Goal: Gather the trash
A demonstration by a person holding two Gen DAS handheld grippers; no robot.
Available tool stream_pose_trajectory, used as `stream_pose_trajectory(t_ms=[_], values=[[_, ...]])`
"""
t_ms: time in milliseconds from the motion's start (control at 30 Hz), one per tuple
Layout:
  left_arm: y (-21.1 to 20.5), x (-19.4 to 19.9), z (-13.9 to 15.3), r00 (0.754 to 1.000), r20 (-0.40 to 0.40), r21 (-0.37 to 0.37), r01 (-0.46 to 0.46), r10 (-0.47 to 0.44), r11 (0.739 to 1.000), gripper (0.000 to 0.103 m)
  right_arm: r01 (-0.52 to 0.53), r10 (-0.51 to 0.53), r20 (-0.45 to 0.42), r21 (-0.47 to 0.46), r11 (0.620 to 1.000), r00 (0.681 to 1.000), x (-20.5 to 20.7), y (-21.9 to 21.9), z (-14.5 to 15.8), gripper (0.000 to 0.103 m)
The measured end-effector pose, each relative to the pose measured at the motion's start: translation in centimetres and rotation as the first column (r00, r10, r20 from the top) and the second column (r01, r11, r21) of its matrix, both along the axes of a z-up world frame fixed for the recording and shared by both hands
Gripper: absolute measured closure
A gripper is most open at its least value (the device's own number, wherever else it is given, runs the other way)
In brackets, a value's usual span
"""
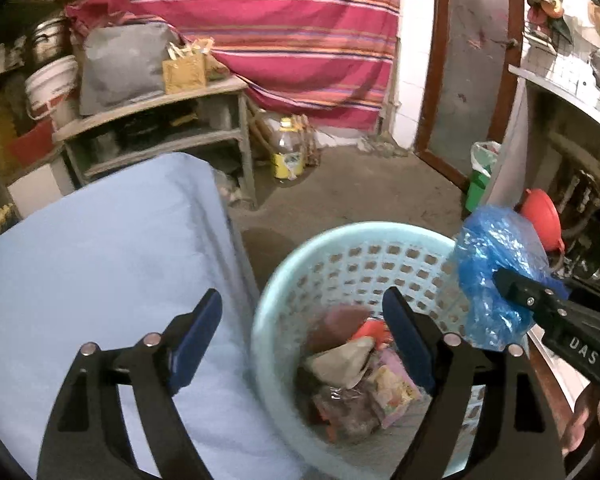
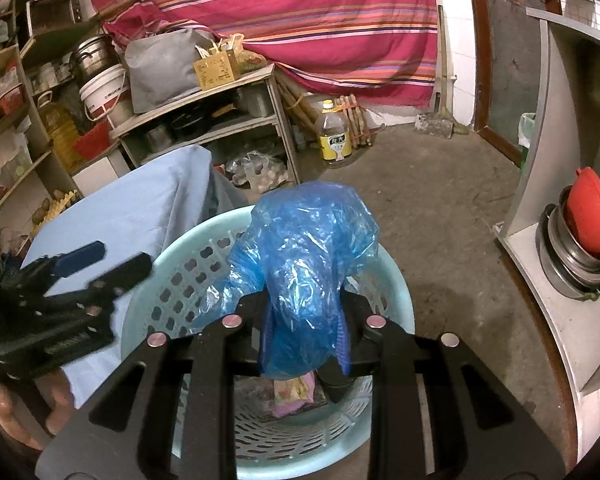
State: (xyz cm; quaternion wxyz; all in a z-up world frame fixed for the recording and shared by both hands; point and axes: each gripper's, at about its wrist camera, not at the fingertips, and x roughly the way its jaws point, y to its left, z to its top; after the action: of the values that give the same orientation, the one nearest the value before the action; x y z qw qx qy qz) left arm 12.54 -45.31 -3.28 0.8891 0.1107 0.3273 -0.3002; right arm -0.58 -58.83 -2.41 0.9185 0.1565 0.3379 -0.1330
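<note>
Right wrist: concrete floor (image 2: 432,216), striped cloth (image 2: 300,20).

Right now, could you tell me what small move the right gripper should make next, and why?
Probably open the right gripper: it holds the blue plastic bag above the light blue basket, which already holds wrappers, so the bag should drop in.

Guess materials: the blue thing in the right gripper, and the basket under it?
Blue bag: looks like thin plastic film, glossy and translucent; it crinkles and catches highlights, and it bunches where the right gripper pinches it. Basket: probably moulded rigid plastic, pale aqua with a smooth finish; regular perforated holes in the wall and a rolled rim suggest moulding.
</note>
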Motion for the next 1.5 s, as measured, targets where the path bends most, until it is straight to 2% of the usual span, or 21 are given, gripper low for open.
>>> stream_pose_trajectory(t_ms=[67, 100, 133, 300, 333, 400, 500, 667, 800, 1200, 1500], values=[[1.5, 0.0, 0.5, 0.999, 0.029, 0.003, -0.023, 0.023, 1.000, 0.021, -0.005, 0.005, -0.001, 0.001, 1.000, 1.000, 0.4, 0.5, -0.2, 0.078], [2.2, 0.1, 0.6, 0.999, 0.034, 0.003, -0.035, 0.034, 0.999, 0.014, -0.007, 0.007, -0.001, 0.003, 1.000, 1.000, 0.5, 0.4, -0.3, 0.078], [3.0, 0.2, 0.8, 0.998, 0.040, 0.003, -0.048, 0.048, 0.999, 0.013, -0.008, 0.008, -0.002, 0.001, 1.000, 1.000, 0.7, 0.6, -0.4, 0.078], [6.6, 0.3, 1.2, 0.994, 0.046, 0.002, -0.098, 0.097, 0.995, 0.012, -0.016, 0.015, -0.009, -0.036, 0.999, 1.000, 1.8, 2.4, -0.9, 0.073], [7.2, 0.3, 1.3, 0.993, 0.048, 0.004, -0.106, 0.106, 0.994, 0.012, -0.016, 0.016, -0.010, -0.038, 0.999, 1.000, 1.9, 2.5, -1.0, 0.069], [8.8, 0.2, 1.5, 0.991, 0.053, 0.001, -0.125, 0.125, 0.992, 0.012, -0.004, 0.002, -0.021, -0.058, 0.998, 1.000, 2.3, 2.9, -1.3, 0.051], [11.0, -0.1, 1.8, 0.988, 0.048, -0.003, -0.145, 0.145, 0.989, 0.012, 0.014, -0.016, -0.033, -0.073, 0.997, 0.999, 2.5, 3.4, -1.7, 0.035], [15.4, -0.7, 2.3, 0.982, 0.052, -0.017, -0.183, 0.184, 0.983, 0.012, 0.038, -0.042, -0.045, -0.090, 0.995, 0.998, 2.1, 4.6, -1.8, 0.017], [19.3, -1.3, 2.5, 0.974, 0.047, -0.029, -0.221, 0.222, 0.975, 0.012, 0.045, -0.047, -0.008, -0.119, 0.992, 0.999, 0.9, 7.3, -0.3, 0.005], [31.1, -4.6, 2.3, 0.941, 0.084, -0.045, -0.324, 0.327, 0.945, 0.006, 0.055, -0.031, 0.135, -0.178, 0.982, 0.990, -4.4, 18.9, 2.9, 0.004], [38.1, -8.2, 1.7, 0.927, 0.099, -0.088, -0.354, 0.362, 0.931, 0.004, 0.015, 0.027, 0.218, -0.187, 0.982, 0.976, -7.4, 26.3, 2.9, 0.004]])
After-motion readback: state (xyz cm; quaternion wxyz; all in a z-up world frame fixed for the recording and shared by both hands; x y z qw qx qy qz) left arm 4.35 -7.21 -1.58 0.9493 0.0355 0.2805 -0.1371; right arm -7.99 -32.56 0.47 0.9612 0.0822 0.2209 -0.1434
